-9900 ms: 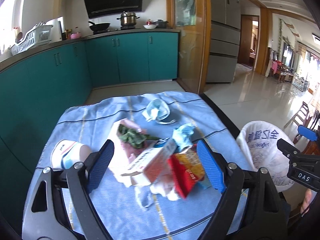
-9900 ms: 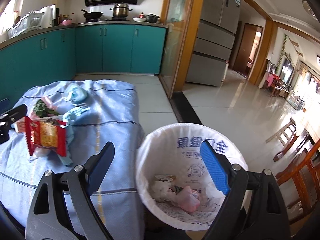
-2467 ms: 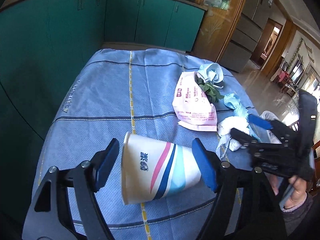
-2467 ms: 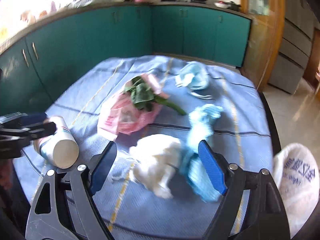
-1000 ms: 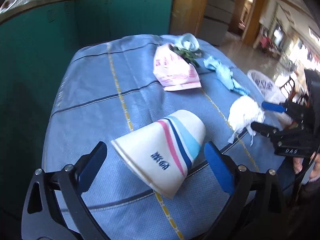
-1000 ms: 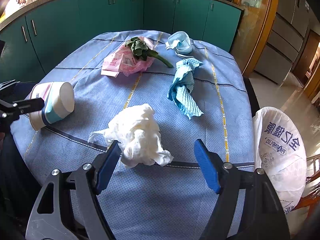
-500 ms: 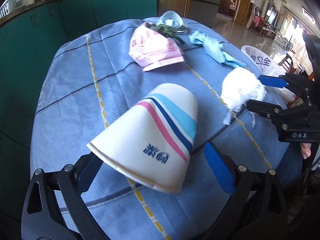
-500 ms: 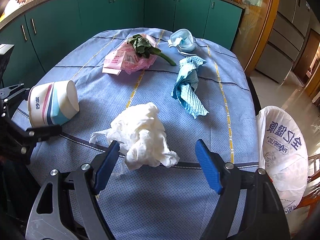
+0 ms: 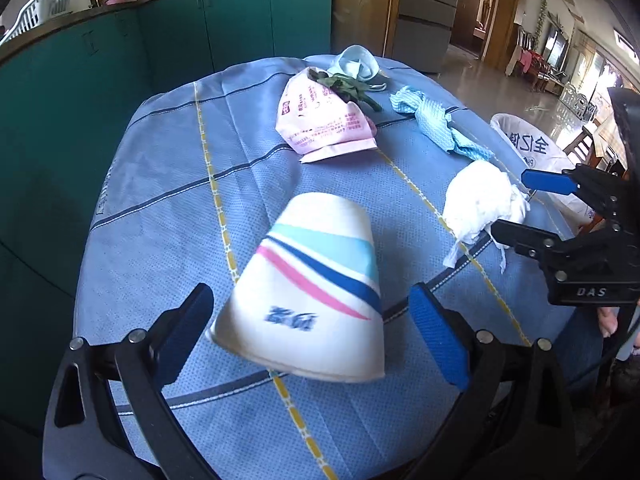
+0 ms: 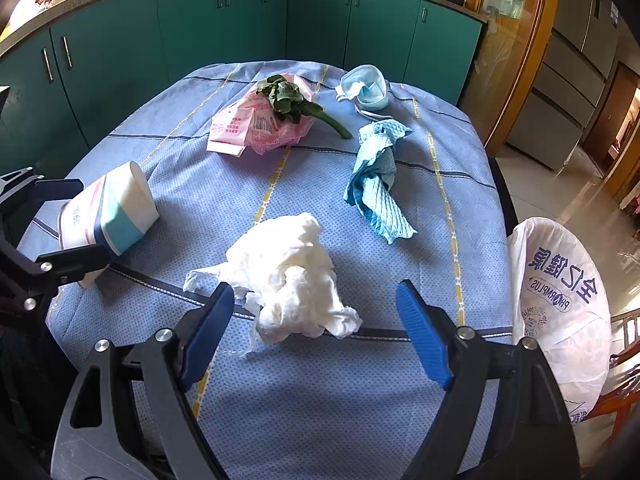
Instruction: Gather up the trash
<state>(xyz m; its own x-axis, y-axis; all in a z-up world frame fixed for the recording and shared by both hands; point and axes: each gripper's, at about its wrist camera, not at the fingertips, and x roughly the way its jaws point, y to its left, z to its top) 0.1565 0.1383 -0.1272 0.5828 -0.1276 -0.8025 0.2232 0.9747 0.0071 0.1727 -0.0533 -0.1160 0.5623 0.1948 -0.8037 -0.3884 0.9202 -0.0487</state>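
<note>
A white paper cup (image 9: 316,292) with pink and blue stripes lies on its side on the blue tablecloth (image 9: 168,184). My left gripper (image 9: 310,332) is open, its jaws on either side of the cup's wide rim, not clearly touching. It also shows in the right wrist view (image 10: 72,224) around the cup (image 10: 108,212). My right gripper (image 10: 316,332) is open around the near end of a crumpled white tissue wad (image 10: 288,272), also seen in the left wrist view (image 9: 480,200).
A pink packet (image 10: 256,124) with green leaves (image 10: 288,100), a face mask (image 10: 364,84) and a blue cloth (image 10: 376,176) lie farther back. A bin lined with a white bag (image 10: 560,296) stands off the table's right edge. Teal cabinets (image 10: 240,20) stand behind.
The left gripper has turned and come in over the cup, which now points its base away from me. The right gripper has edged closer to the tissue wad.
</note>
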